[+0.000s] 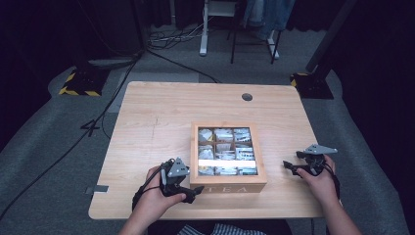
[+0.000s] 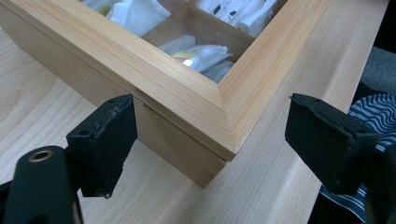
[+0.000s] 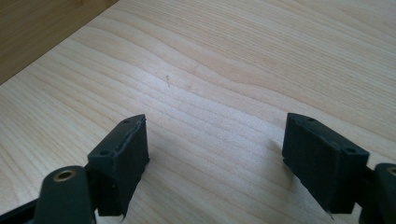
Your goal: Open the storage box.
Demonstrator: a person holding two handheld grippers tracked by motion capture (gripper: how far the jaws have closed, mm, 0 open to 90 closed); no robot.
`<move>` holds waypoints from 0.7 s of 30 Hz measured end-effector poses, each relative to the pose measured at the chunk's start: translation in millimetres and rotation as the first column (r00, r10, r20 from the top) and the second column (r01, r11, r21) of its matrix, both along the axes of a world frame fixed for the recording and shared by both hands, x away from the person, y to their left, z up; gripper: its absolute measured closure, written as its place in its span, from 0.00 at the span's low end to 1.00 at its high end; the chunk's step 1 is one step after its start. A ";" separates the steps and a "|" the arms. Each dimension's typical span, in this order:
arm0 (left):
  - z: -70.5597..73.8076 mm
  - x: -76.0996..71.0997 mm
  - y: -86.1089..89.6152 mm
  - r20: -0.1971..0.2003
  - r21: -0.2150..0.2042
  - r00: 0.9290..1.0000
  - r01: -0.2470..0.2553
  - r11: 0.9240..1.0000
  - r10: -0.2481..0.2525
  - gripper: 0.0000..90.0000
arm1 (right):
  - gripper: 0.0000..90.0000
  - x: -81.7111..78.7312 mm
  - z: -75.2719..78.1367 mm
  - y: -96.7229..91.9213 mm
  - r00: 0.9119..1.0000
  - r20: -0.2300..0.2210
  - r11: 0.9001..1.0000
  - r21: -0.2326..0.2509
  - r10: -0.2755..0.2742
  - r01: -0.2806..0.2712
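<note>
Nearest the lens, at lower centre of the high view, we see the left gripper [image 1: 195, 192] with jaws spread wide, nothing held; in the left gripper view they flank the near corner of the wooden tea box [image 2: 196, 112] without touching it. At lower right, the right gripper [image 1: 290, 165] also stands wide and empty above the bare wooden table [image 3: 224, 70]. Farther up, at frame centre, we see tea bags [image 1: 224, 135] under the box's windowed lid.

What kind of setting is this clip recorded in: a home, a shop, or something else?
Most likely a lab or recording studio, not a home. A lone light wooden table stands on grey carpet between black curtains, with cables trailing over the floor and stand bases marked with yellow-black hazard tape. A wooden tea box sits on it.
</note>
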State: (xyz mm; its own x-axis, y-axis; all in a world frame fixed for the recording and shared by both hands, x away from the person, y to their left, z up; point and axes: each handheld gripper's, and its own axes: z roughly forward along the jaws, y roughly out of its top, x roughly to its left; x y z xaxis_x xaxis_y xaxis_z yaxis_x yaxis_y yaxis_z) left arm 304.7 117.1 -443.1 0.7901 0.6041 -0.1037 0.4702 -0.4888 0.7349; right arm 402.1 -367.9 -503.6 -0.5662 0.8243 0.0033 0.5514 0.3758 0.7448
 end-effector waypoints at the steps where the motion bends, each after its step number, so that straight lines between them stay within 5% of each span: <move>1: -0.4 -0.2 -0.9 0.013 0.016 1.000 -0.005 1.000 0.005 0.23 | 0.25 0.0 0.1 0.0 1.000 0.000 1.000 -0.001 0.000 0.000; 12: -1.4 -1.0 -1.2 0.023 0.073 1.000 -0.002 0.997 0.001 0.34 | 0.25 0.1 0.0 0.1 1.000 -0.001 1.000 0.000 0.001 -0.001; 21: 4.4 -2.4 1.6 -0.034 0.088 0.999 -0.007 0.996 0.010 0.45 | 0.25 0.1 0.0 0.0 1.000 -0.001 1.000 0.000 0.002 -0.002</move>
State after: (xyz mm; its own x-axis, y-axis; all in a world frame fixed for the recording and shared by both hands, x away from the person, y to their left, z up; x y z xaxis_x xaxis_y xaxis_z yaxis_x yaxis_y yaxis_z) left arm 302.3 118.7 -438.7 0.7816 0.6191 -0.0769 0.4990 -0.5464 0.6726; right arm 402.3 -367.9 -503.6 -0.5678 0.8231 0.0037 0.5515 0.3771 0.7441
